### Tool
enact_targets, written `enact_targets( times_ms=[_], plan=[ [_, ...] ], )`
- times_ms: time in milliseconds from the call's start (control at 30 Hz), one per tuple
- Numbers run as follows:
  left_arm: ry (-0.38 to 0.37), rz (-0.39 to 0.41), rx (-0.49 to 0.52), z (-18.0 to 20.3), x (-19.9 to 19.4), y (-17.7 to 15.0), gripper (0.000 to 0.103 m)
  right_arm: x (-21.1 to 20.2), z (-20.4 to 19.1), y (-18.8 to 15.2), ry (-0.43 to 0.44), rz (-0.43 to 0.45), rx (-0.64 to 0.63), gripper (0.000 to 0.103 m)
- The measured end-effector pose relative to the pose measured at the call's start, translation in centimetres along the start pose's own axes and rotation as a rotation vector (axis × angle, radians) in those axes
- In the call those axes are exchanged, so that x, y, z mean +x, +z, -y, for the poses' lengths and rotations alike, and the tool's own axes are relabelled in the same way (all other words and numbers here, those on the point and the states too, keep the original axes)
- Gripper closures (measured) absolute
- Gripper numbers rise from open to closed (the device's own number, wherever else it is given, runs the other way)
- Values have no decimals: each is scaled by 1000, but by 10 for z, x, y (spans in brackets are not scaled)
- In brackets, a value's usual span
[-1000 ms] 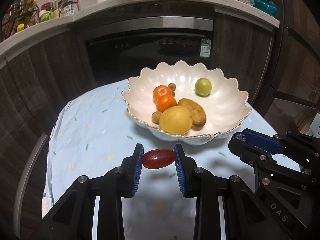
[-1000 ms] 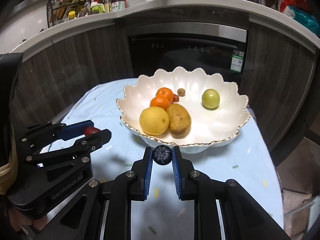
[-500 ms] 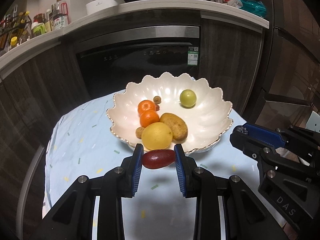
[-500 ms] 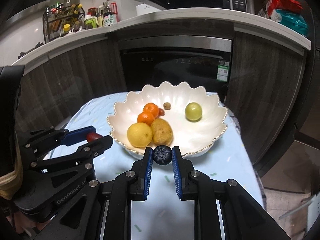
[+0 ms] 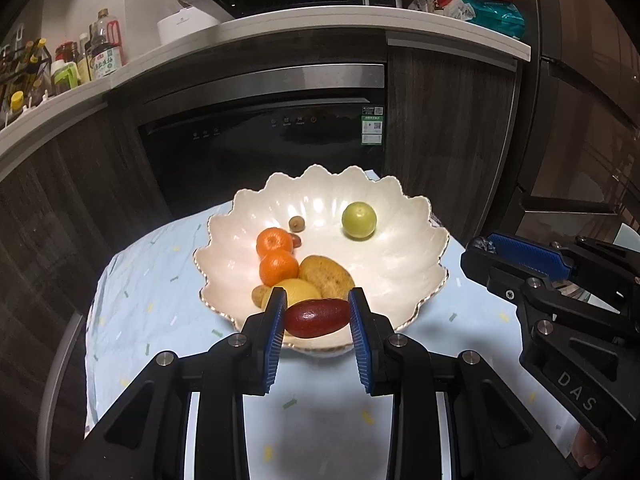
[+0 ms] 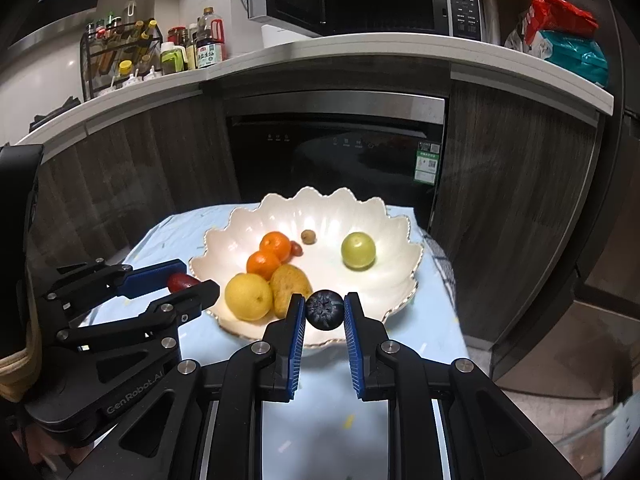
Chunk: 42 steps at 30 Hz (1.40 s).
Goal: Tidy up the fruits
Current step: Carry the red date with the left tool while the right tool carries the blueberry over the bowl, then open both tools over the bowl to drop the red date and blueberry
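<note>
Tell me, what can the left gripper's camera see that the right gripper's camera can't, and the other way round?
Only the left wrist view shows the whole red oval fruit clamped in the left gripper, and a small brown fruit near the bowl's front rim.

Only the right wrist view shows the dark blueberry head-on in the right gripper, and the whole yellow citrus.

Both show the scalloped white bowl, two oranges, a potato, a green fruit, the light blue tablecloth and the microwave.
</note>
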<state>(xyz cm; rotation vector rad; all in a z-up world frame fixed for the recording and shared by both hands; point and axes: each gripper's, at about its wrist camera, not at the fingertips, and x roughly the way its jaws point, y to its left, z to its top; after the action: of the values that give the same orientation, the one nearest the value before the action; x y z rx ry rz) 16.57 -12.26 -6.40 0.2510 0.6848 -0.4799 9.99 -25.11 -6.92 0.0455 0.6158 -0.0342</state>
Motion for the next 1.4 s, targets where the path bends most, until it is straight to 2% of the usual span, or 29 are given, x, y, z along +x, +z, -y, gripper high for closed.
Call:
enact_targets(
  times_ms=[567,1400],
  plan=[
    [-5,-19,3,12,23,20,72,22,25,19,9,-11,17,82],
    [-41,-105,-4,25,73,17,71,77,47,31,43,-85,-1,82]
  ],
)
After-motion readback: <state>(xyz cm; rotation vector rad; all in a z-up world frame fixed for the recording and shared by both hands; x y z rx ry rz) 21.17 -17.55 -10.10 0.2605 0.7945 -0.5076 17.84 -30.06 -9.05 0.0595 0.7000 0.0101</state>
